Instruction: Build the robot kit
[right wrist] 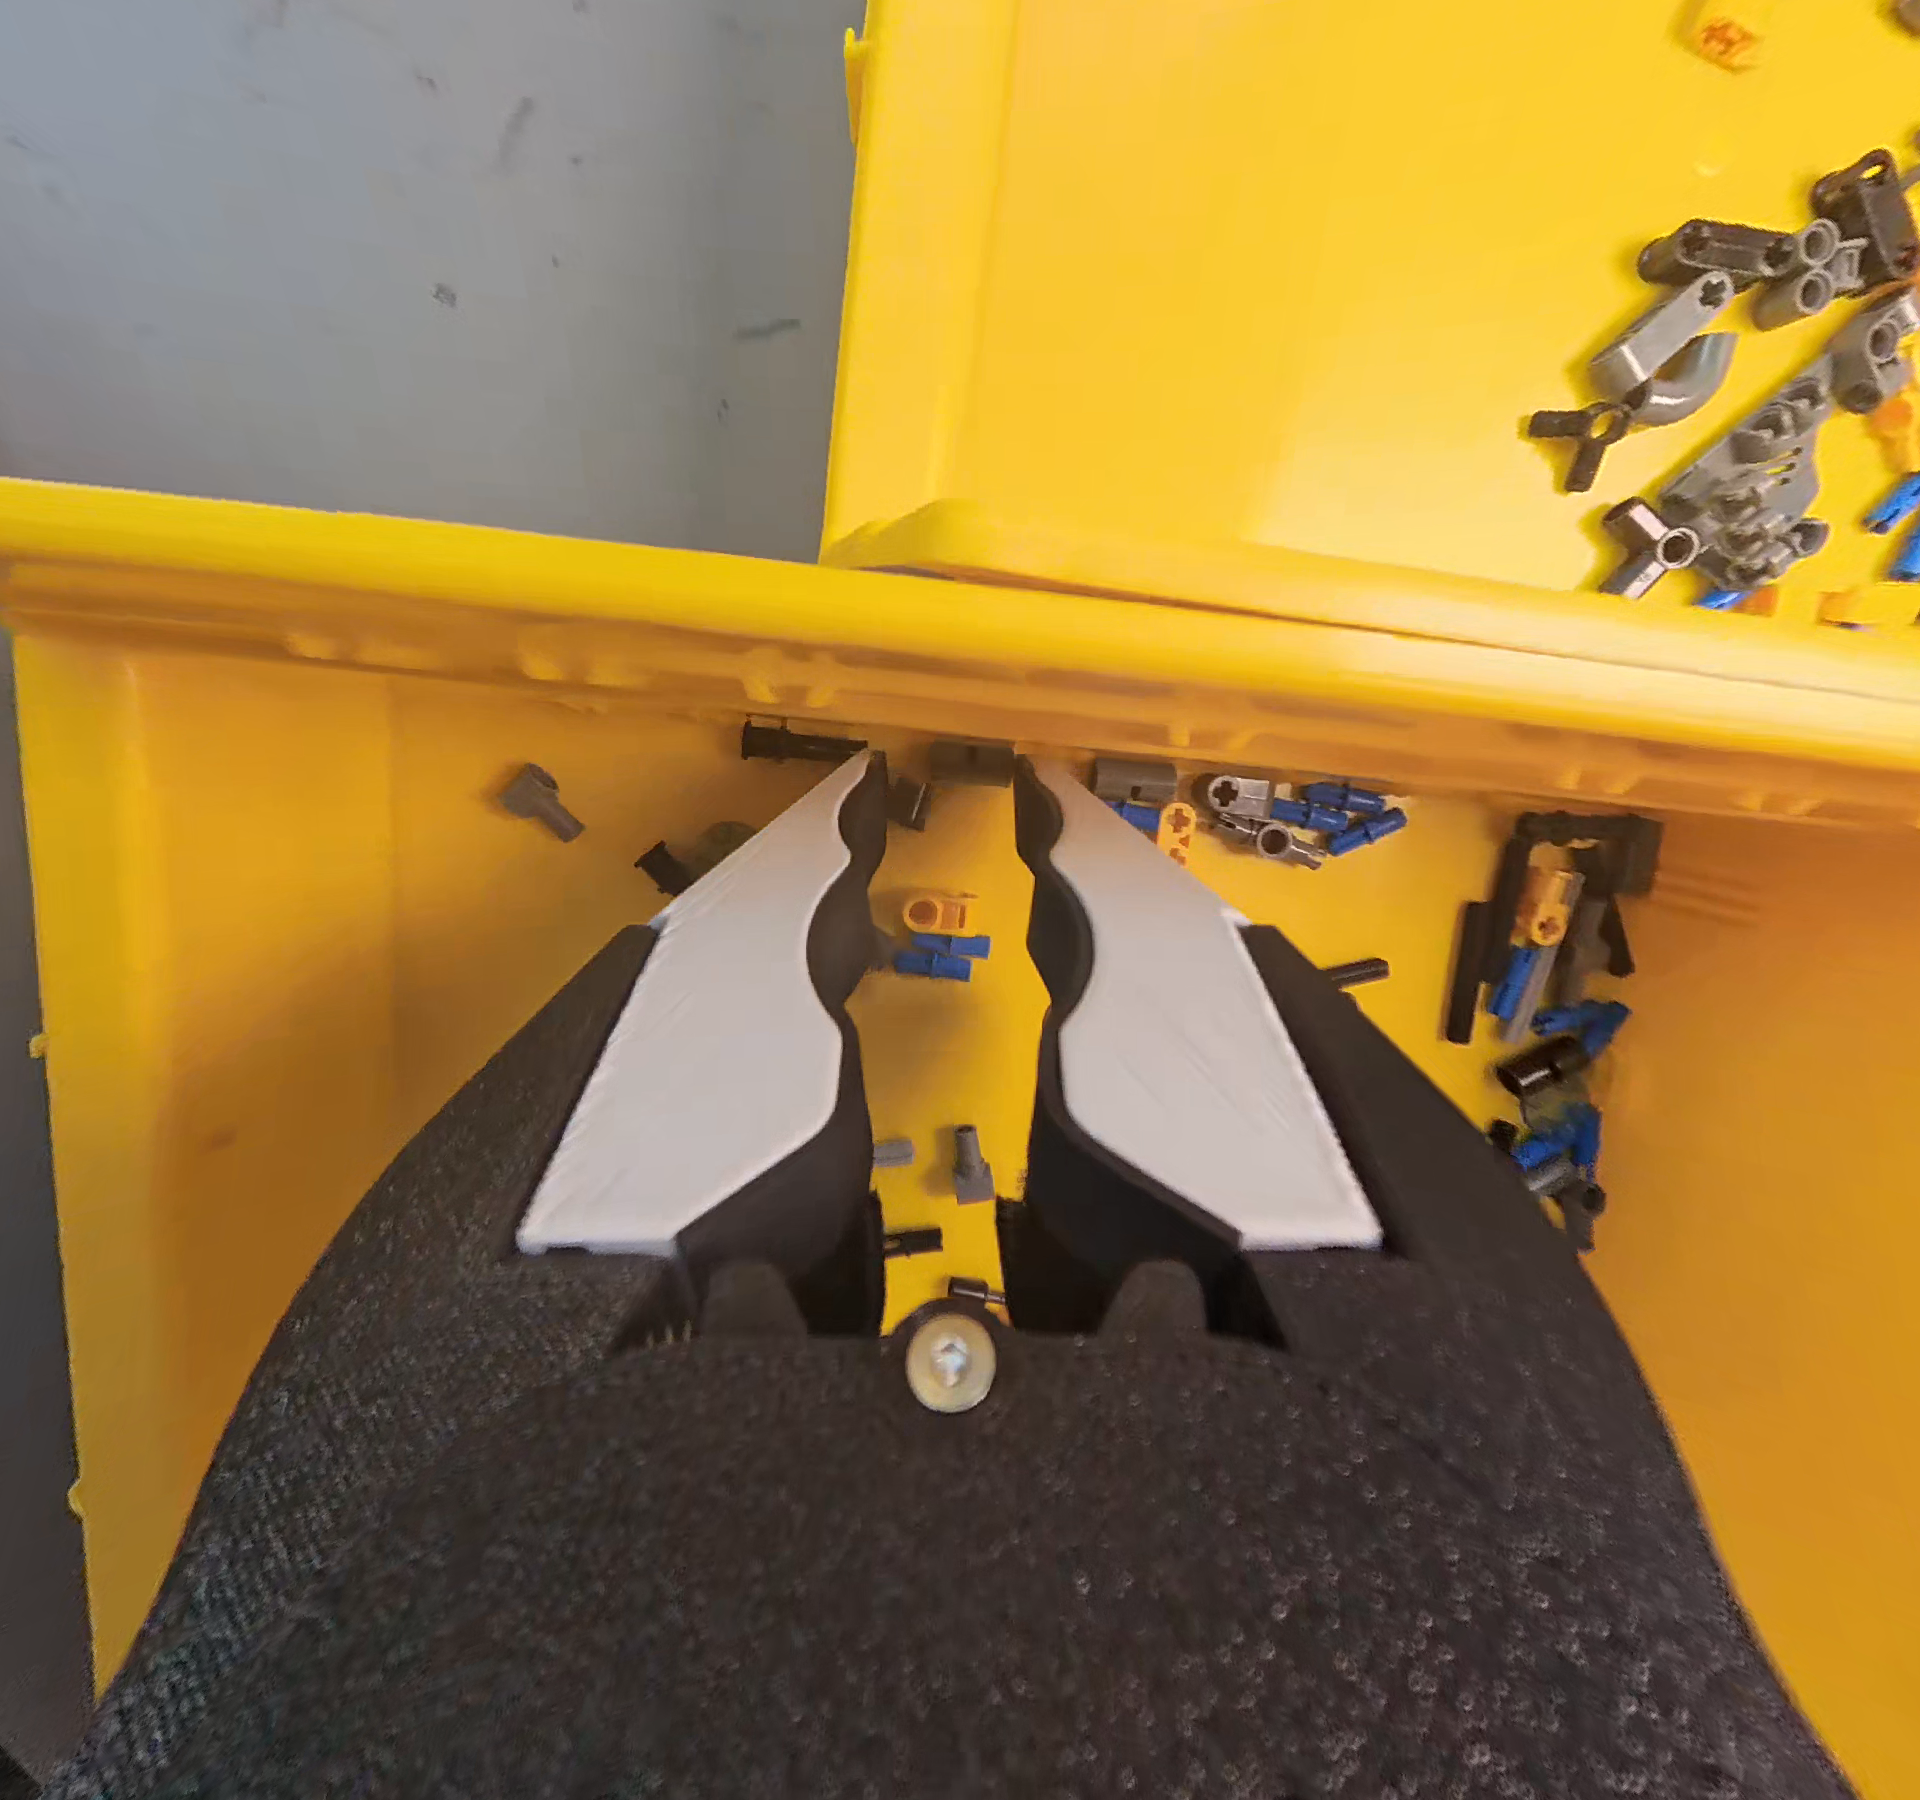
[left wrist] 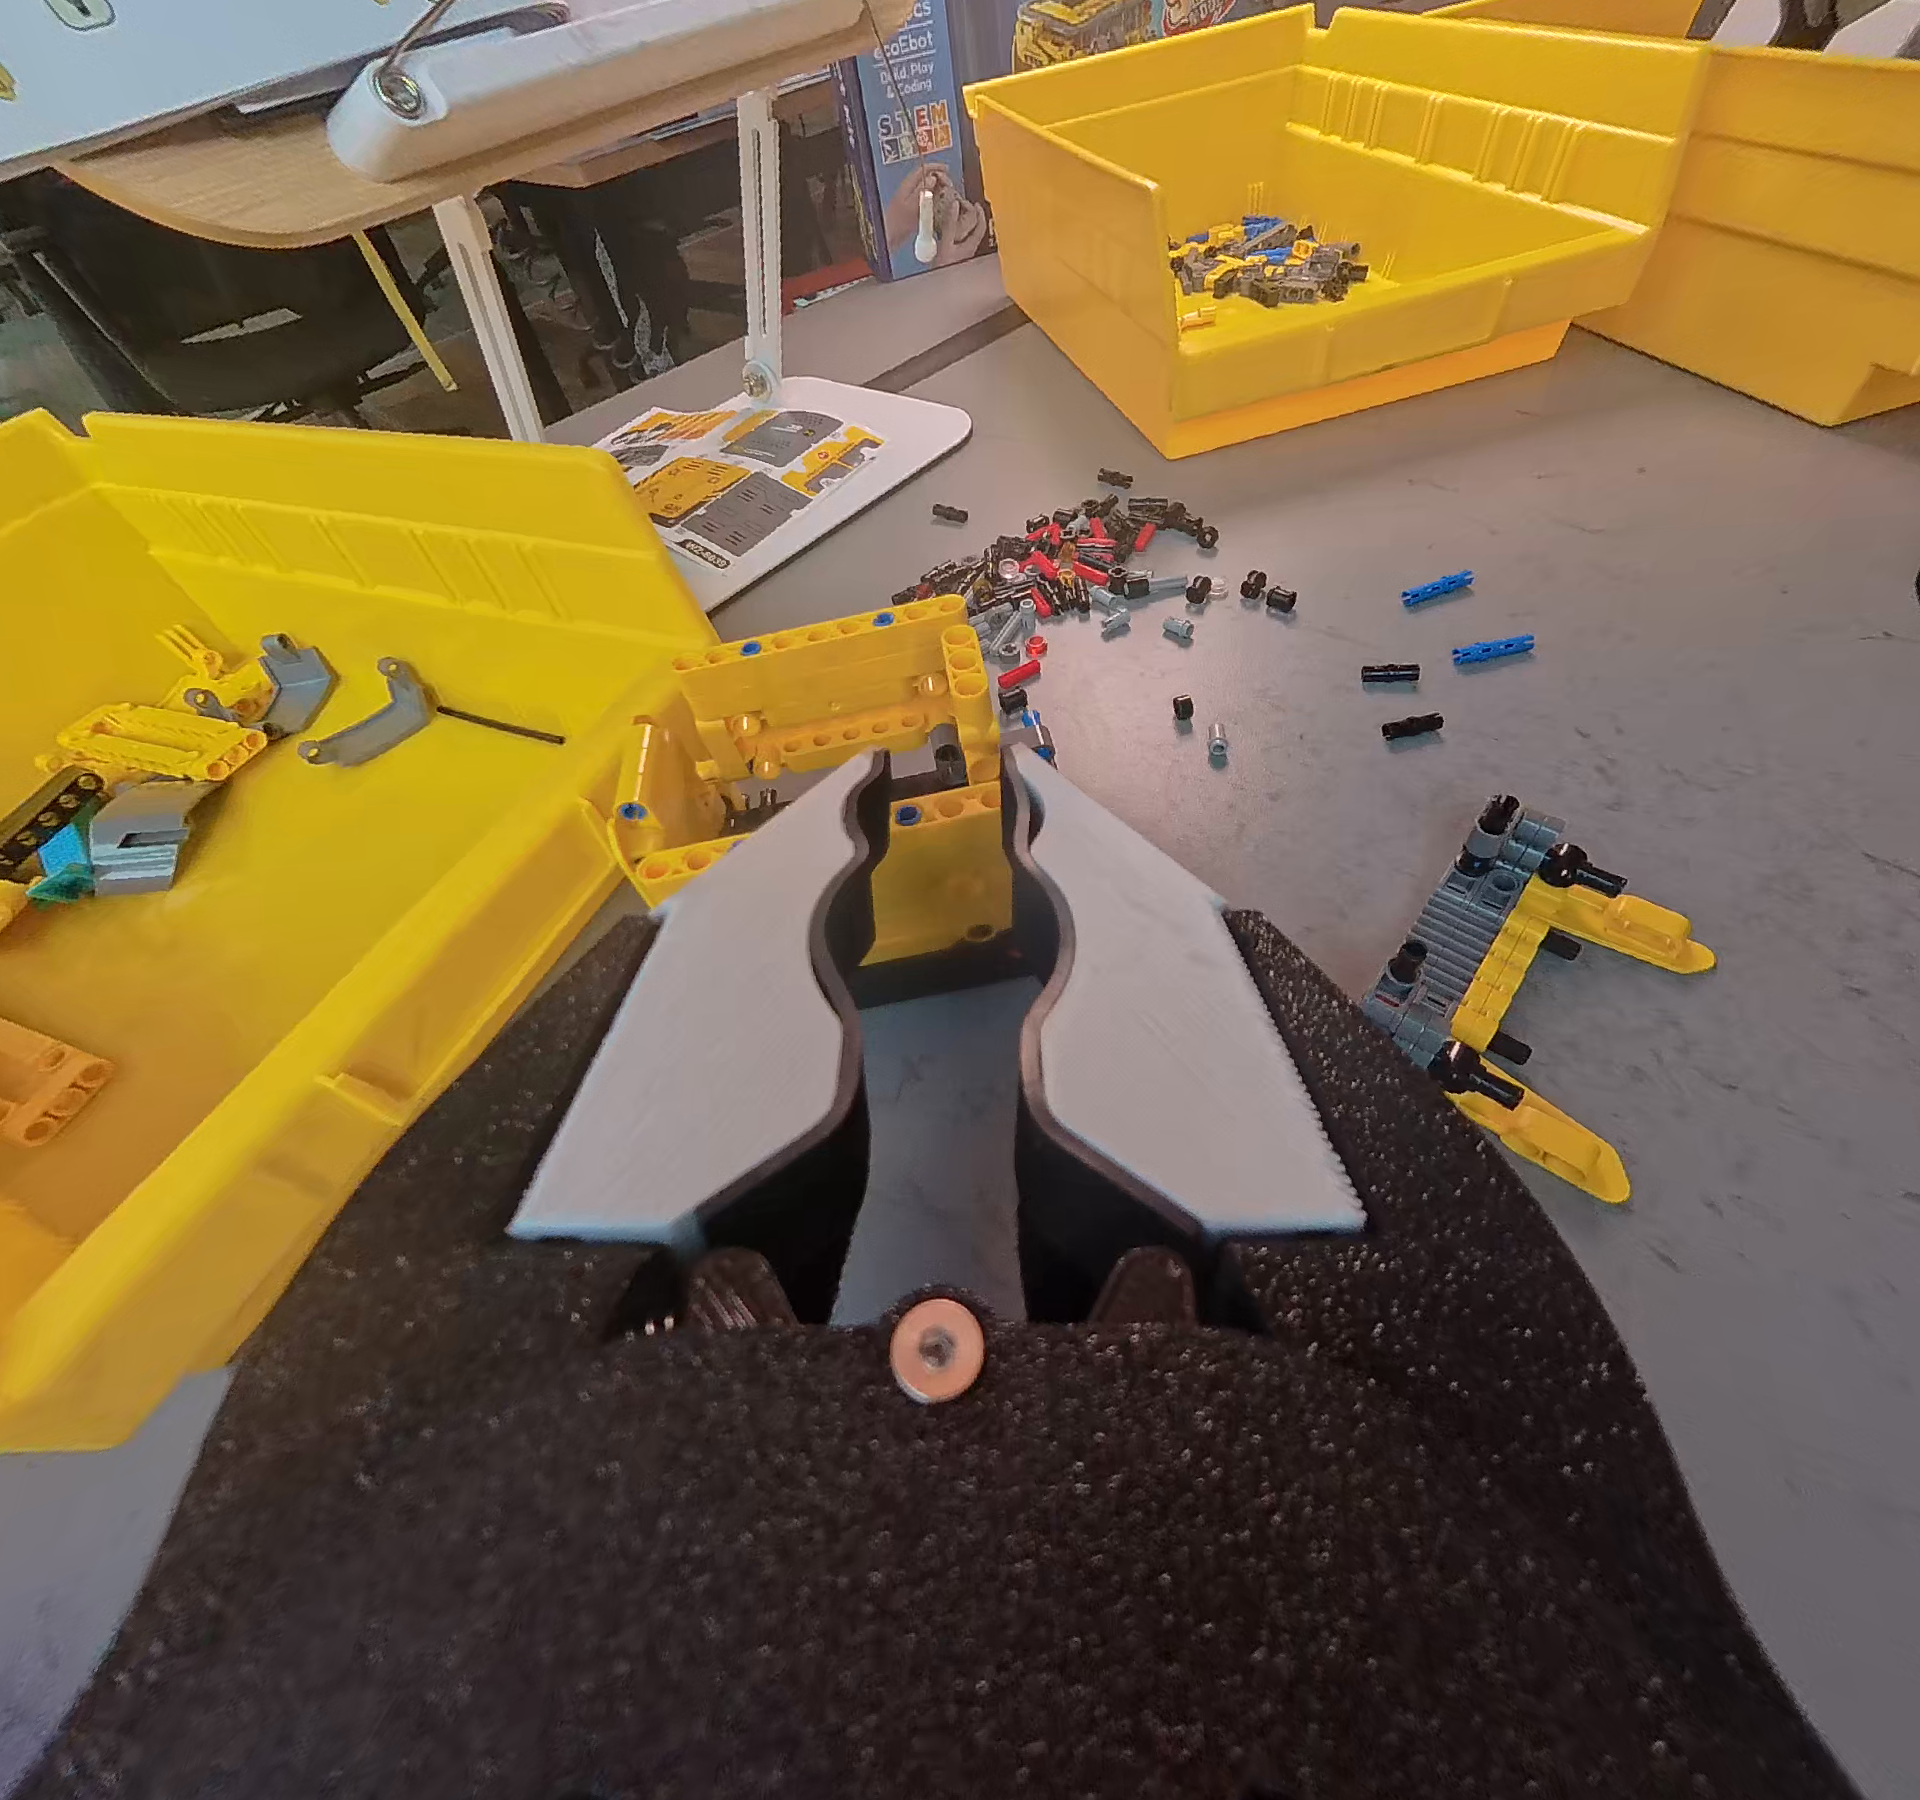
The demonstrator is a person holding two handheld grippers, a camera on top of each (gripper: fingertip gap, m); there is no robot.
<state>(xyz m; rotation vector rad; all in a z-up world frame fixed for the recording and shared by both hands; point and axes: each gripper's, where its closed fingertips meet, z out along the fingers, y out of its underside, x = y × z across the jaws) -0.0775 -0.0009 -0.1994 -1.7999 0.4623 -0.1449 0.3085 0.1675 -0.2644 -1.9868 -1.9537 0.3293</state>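
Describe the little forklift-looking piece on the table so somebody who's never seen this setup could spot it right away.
Start at the grey table in the left wrist view and look right of the left gripper, which is shut on a yellow brick assembly. There lies the fork piece, apart from the scattered pile of small pins. It alone pairs a ribbed grey block with two flat yellow prongs.

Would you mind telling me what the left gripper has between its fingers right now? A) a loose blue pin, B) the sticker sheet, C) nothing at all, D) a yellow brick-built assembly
D: in the left wrist view the left gripper has its fingers on either side of the yellow brick-built assembly, which stands on the grey table.
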